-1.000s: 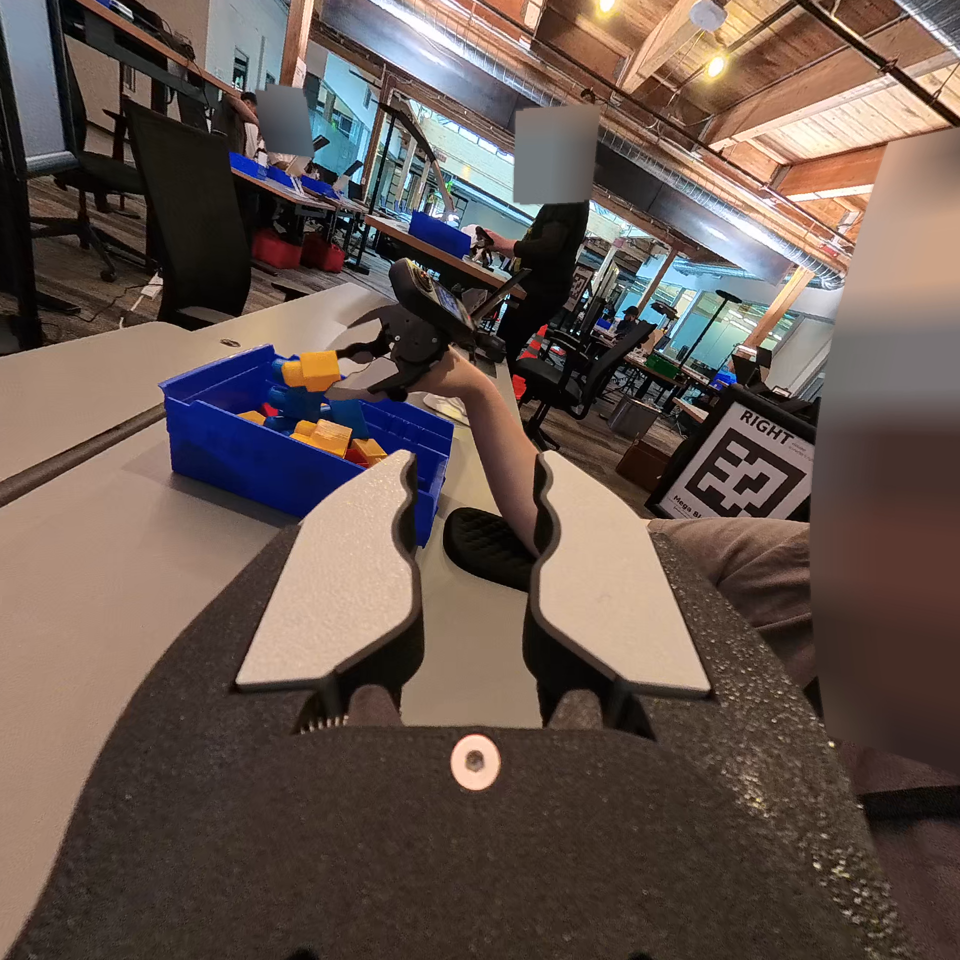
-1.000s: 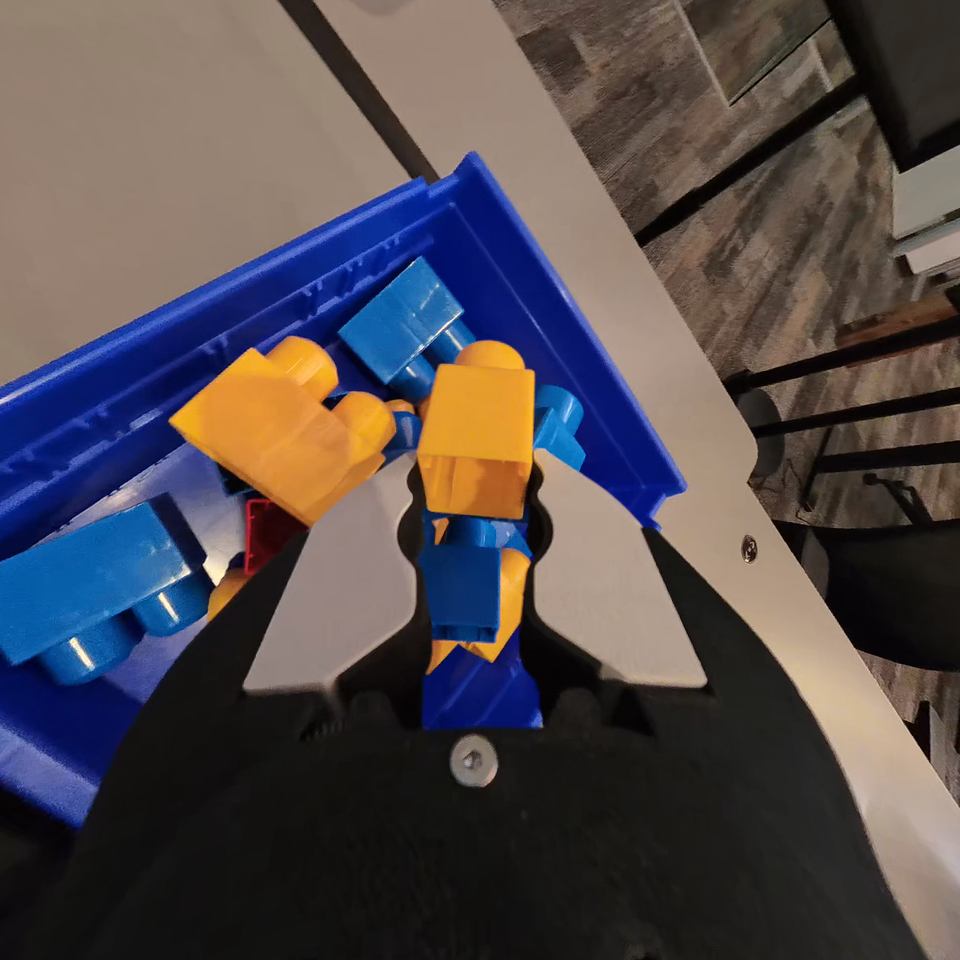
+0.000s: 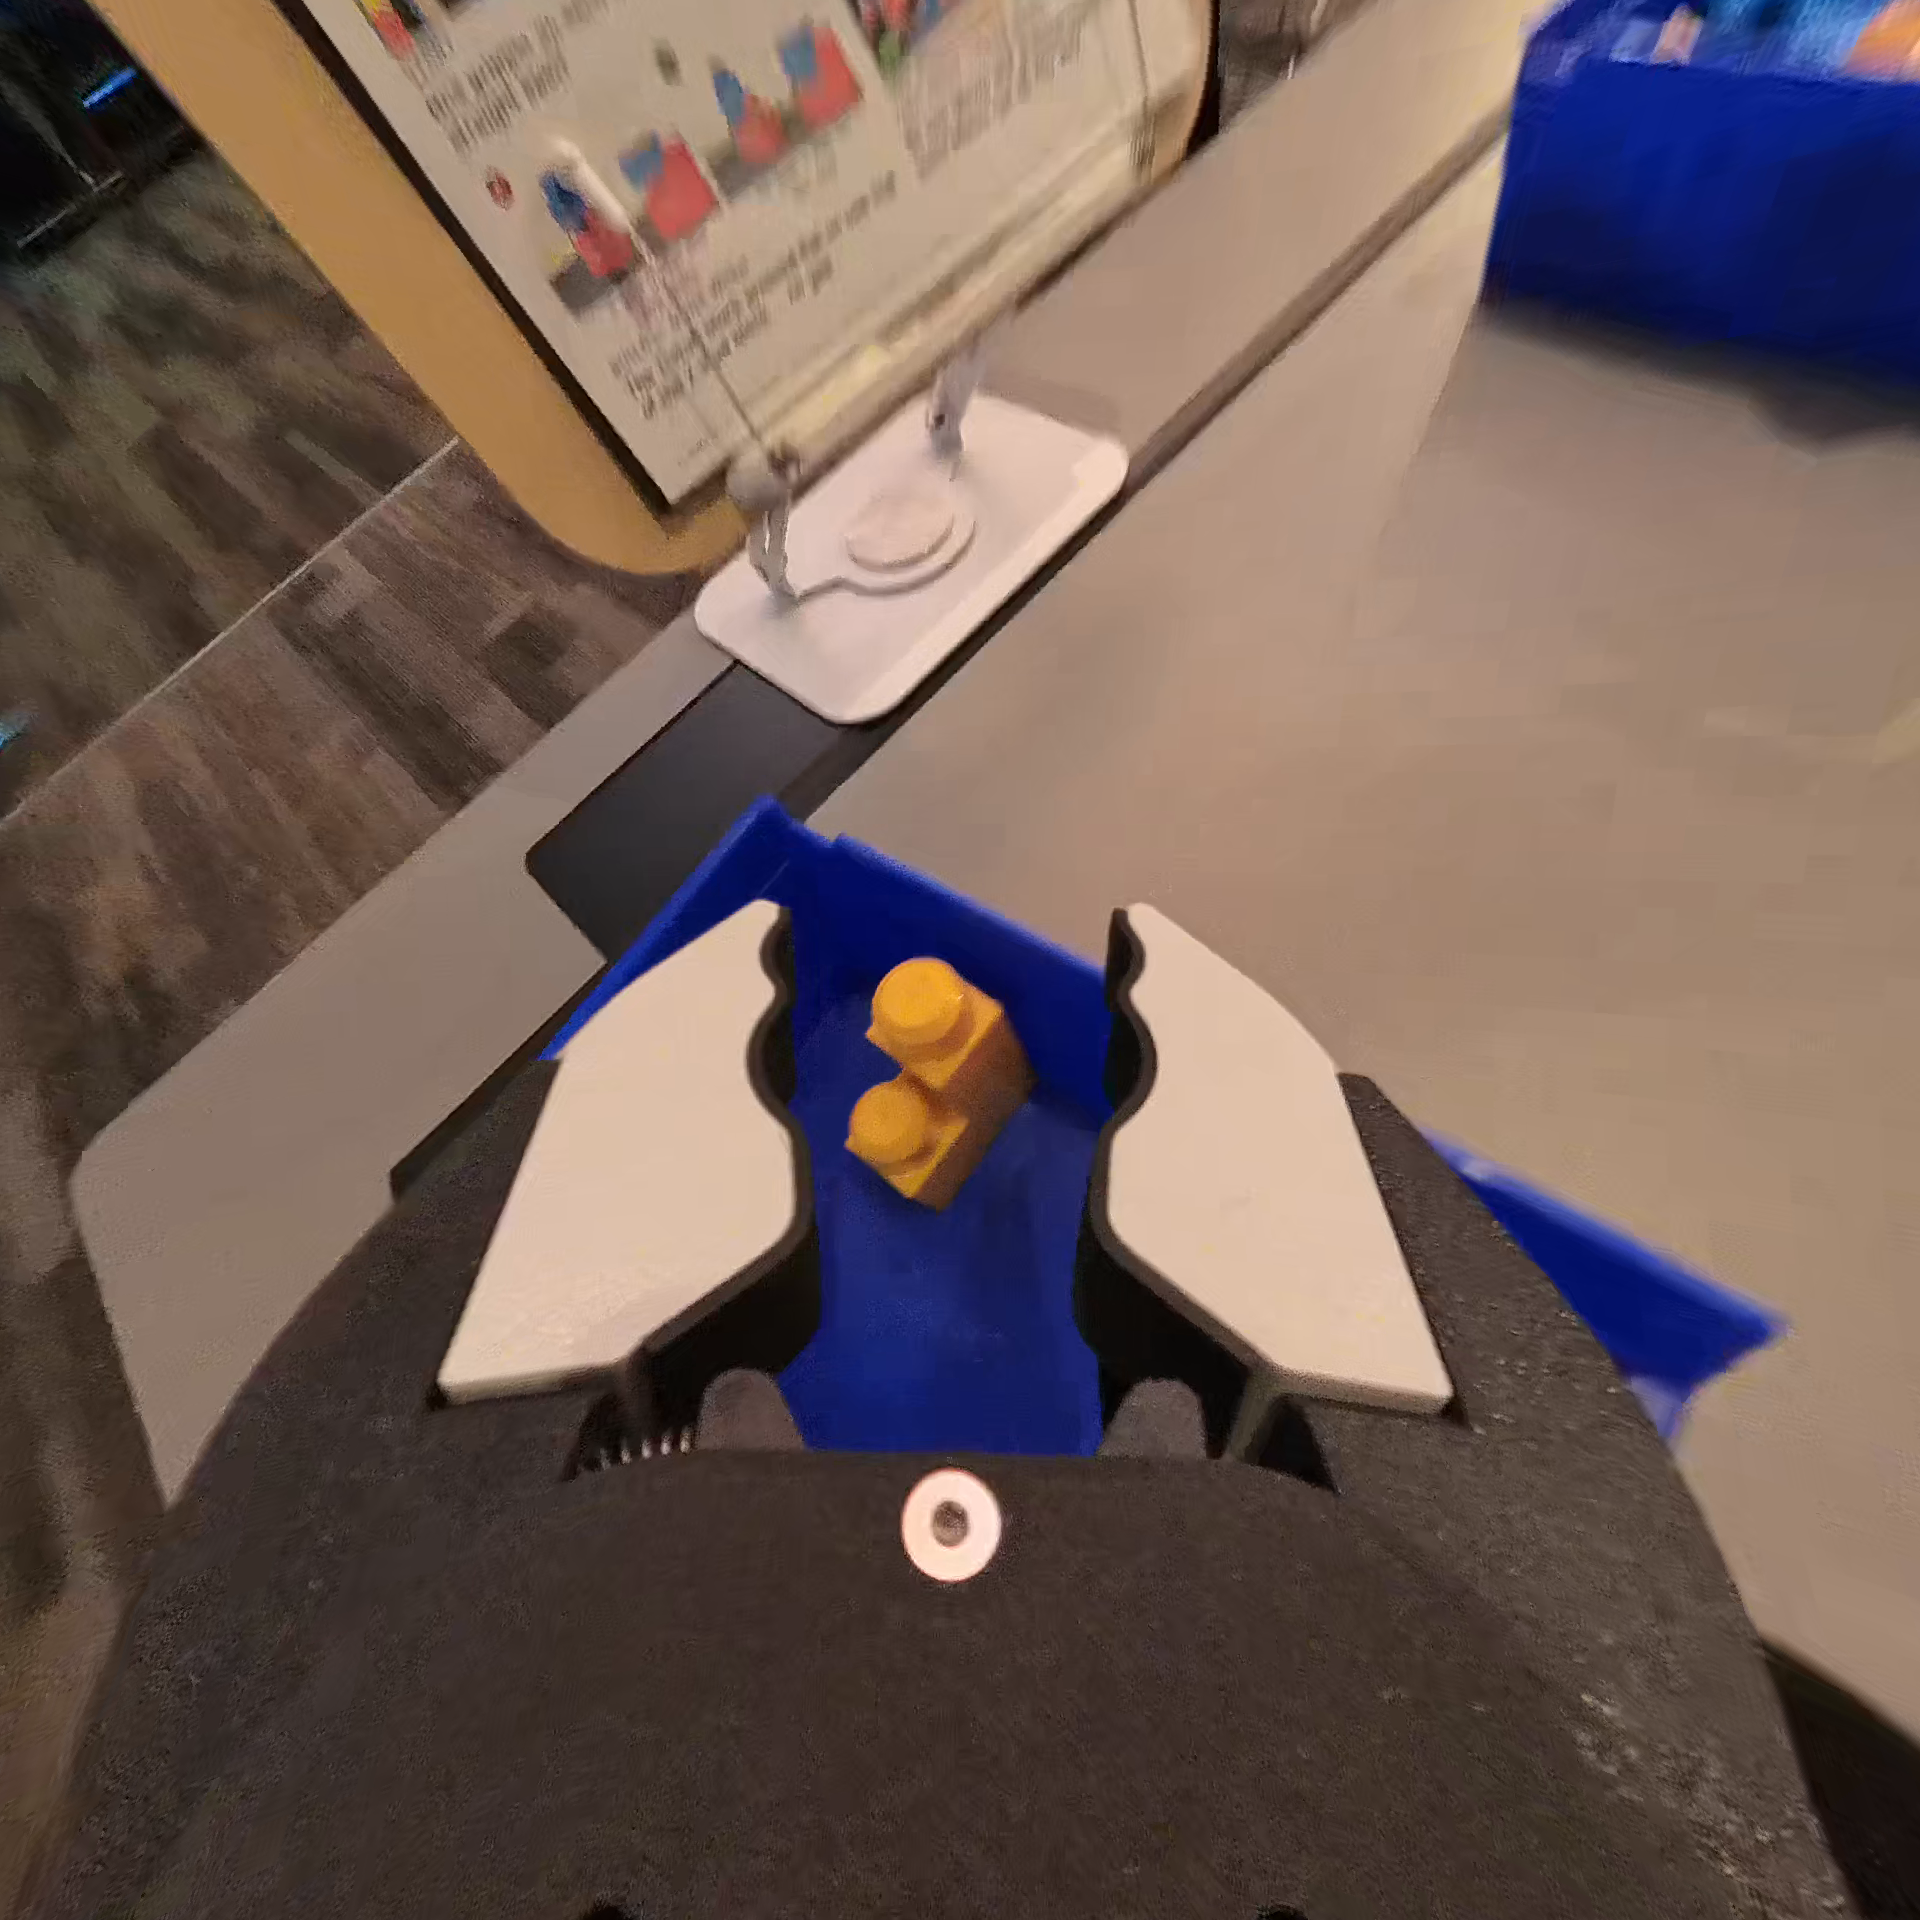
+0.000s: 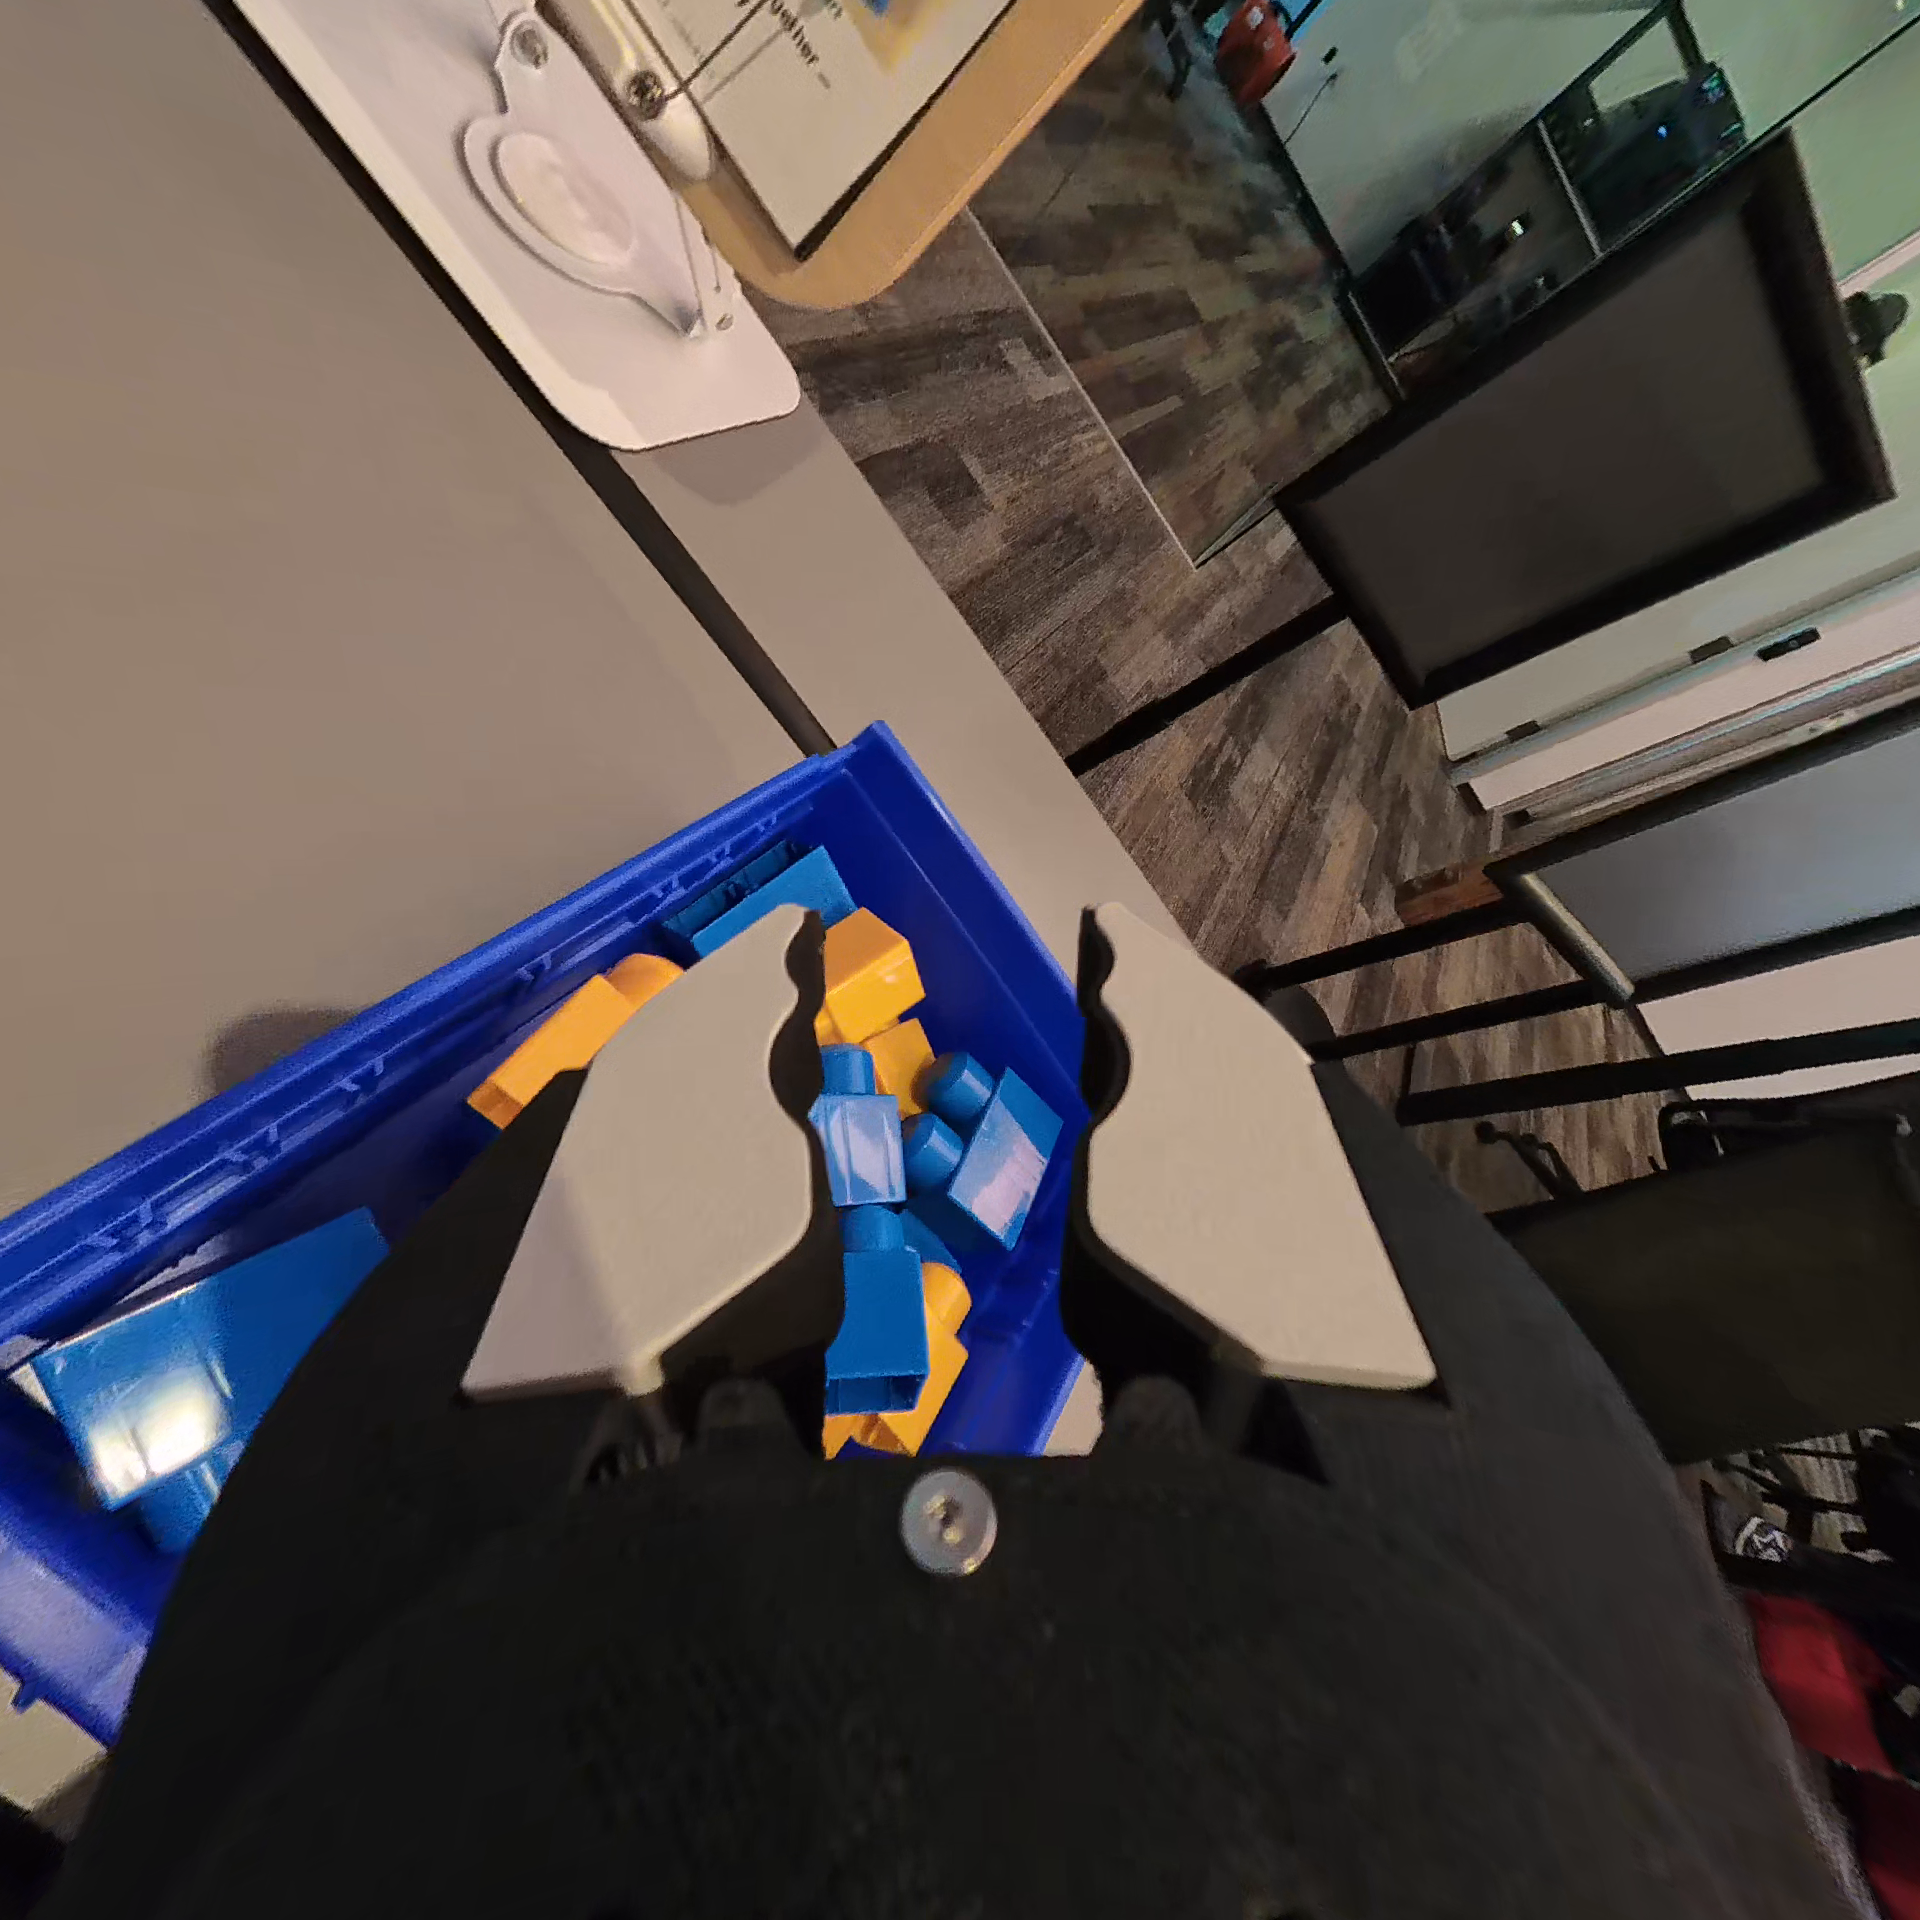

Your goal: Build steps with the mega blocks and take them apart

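glossy studded blocks (image 4: 862,1132), ribbed bin (image 4: 416,1039)

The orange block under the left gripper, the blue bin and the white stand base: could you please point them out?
orange block (image 3: 940,1081), left wrist view, its side face.
blue bin (image 4: 956,821), right wrist view, far rim.
white stand base (image 3: 914,582), left wrist view, flat plate.

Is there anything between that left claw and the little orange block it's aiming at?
Nothing visible. The left gripper is open above the blue bin, and the orange block lies alone on its floor.
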Action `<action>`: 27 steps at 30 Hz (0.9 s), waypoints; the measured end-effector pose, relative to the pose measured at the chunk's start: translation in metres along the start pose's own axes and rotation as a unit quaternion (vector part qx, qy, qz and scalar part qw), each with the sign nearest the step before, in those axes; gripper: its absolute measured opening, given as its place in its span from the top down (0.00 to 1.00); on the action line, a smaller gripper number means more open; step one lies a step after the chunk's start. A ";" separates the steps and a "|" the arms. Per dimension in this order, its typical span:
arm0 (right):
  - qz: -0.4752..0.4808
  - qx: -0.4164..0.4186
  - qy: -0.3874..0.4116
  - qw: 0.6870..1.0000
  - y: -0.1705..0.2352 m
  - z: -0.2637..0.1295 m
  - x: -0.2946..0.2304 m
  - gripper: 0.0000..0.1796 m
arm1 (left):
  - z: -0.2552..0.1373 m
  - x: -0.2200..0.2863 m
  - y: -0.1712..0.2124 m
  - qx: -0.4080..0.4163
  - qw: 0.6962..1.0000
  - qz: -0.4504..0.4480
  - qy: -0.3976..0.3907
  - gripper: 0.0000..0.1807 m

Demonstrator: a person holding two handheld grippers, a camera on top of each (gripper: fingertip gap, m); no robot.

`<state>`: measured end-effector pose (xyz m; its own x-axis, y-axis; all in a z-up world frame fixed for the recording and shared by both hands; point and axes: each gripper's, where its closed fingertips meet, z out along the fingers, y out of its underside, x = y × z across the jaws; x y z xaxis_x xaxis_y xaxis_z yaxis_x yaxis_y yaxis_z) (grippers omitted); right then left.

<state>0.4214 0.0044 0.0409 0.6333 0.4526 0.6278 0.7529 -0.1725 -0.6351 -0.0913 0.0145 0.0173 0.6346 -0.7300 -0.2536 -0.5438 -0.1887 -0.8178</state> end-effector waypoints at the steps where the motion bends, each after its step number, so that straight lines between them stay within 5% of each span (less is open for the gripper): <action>1: -0.002 -0.005 -0.003 1.000 0.001 0.002 -0.002 0.73 | 0.010 -0.004 0.015 -0.022 1.000 0.015 -0.001 0.67; 5: -0.007 -0.021 -0.020 1.000 0.007 0.010 -0.010 0.73 | 0.048 -0.005 0.061 -0.077 0.996 0.038 0.030 0.66; 16: -0.029 -0.044 -0.049 0.997 0.010 0.022 -0.029 0.73 | 0.092 -0.003 0.096 -0.145 0.986 0.057 0.053 0.70; 21: -0.044 -0.054 -0.065 0.995 0.010 0.029 -0.040 0.74 | 0.083 -0.008 0.096 -0.165 0.984 0.042 0.049 0.72; 27: -0.060 -0.045 -0.066 0.995 -0.002 0.034 -0.049 0.73 | 0.038 -0.042 0.047 -0.094 0.992 0.045 -0.069 0.73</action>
<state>0.3829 0.0122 -0.0045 0.5133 0.5839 0.6289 0.8384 -0.1846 -0.5128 -0.1228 0.0613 -0.0297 0.6412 -0.6546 -0.4004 -0.6865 -0.2562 -0.6805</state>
